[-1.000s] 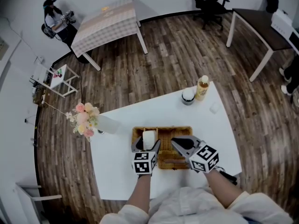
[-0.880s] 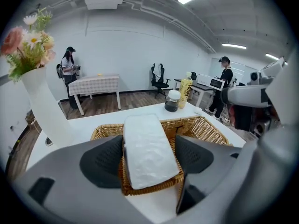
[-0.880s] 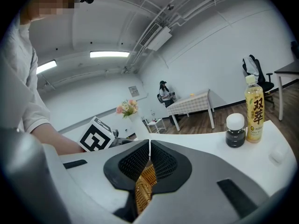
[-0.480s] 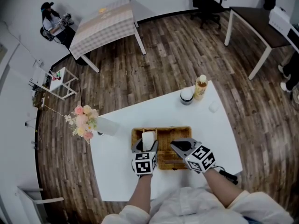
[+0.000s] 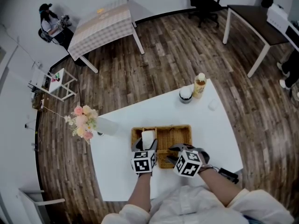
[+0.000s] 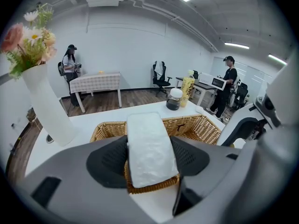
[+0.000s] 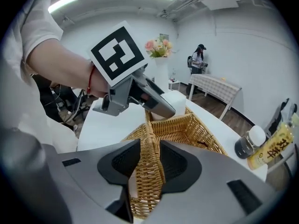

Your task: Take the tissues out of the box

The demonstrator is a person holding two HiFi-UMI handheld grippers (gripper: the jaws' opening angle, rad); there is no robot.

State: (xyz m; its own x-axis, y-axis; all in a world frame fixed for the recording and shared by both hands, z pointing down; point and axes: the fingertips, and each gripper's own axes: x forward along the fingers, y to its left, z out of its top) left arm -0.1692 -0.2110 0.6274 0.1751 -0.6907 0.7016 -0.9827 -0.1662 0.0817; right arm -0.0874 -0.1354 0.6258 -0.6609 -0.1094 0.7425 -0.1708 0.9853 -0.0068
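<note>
Left tongs [image 6: 149, 160] just closing, gripping white rectangular tissue pack [image 6: 145, 134], right tongs [image 7: 148, 160] just opening, apart astride wall of brown wicker basket [image 7: 187, 129], white table [image 5: 117, 171].

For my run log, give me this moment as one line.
left gripper: jaws just closed on tissue pack | right gripper: jaws just opened, astride basket wall | tissue pack in basket

basket [image 5: 161, 127] on table [image 5: 208, 125], vase [image 5: 108, 125] left — bottle [image 5: 199, 85] behind
</note>
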